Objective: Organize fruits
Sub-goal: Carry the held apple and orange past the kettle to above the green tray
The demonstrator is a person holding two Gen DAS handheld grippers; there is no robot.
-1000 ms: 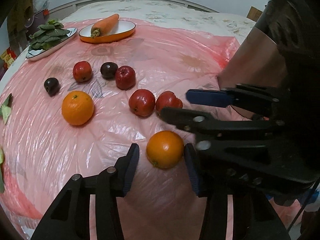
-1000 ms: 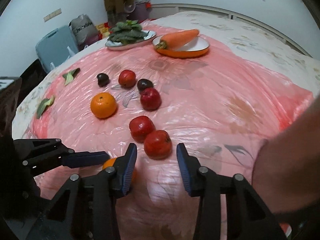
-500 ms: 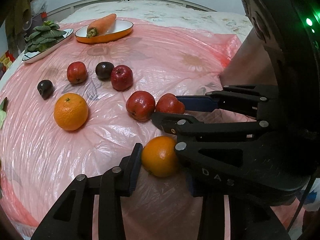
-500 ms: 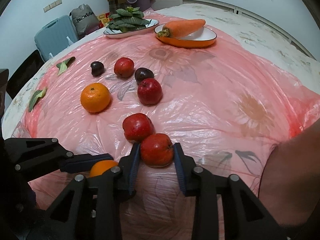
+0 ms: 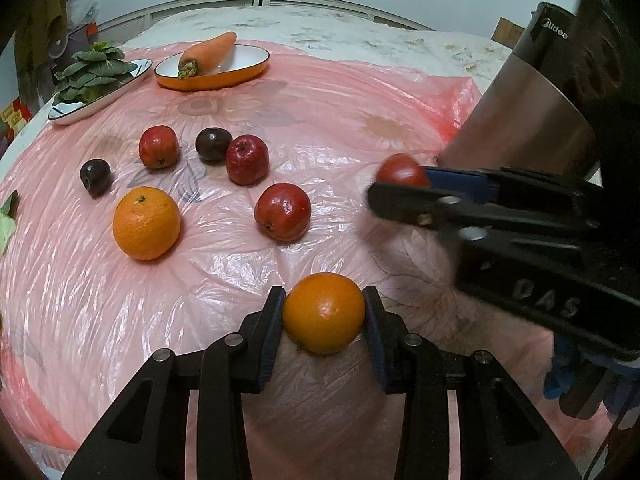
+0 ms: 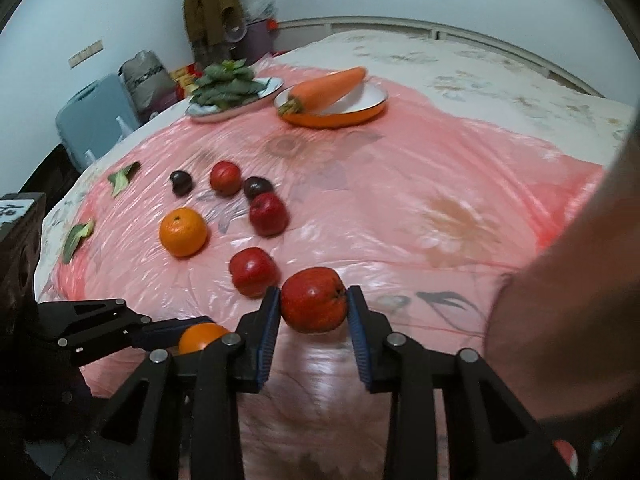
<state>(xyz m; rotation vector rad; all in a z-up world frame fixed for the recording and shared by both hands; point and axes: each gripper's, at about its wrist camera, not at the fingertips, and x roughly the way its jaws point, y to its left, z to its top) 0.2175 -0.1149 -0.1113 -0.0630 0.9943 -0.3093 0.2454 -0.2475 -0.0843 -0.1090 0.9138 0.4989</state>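
Broadly, we see a pink plastic sheet [image 5: 360,92] spread over the table, carrying at its far end a plate of leafy greens [image 5: 96,76] and an orange-rimmed dish [image 5: 216,76] with a carrot [image 5: 210,54], and nearer us a loose orange [image 5: 146,222], three red apples and two dark plums. Our left gripper [image 5: 324,314] pinches a second orange [image 5: 324,312] between both pads, low over the sheet. Our right gripper [image 6: 314,306] has just closed on a red apple [image 6: 314,300], clamped between its pads beside the metal appliance [image 5: 528,108].
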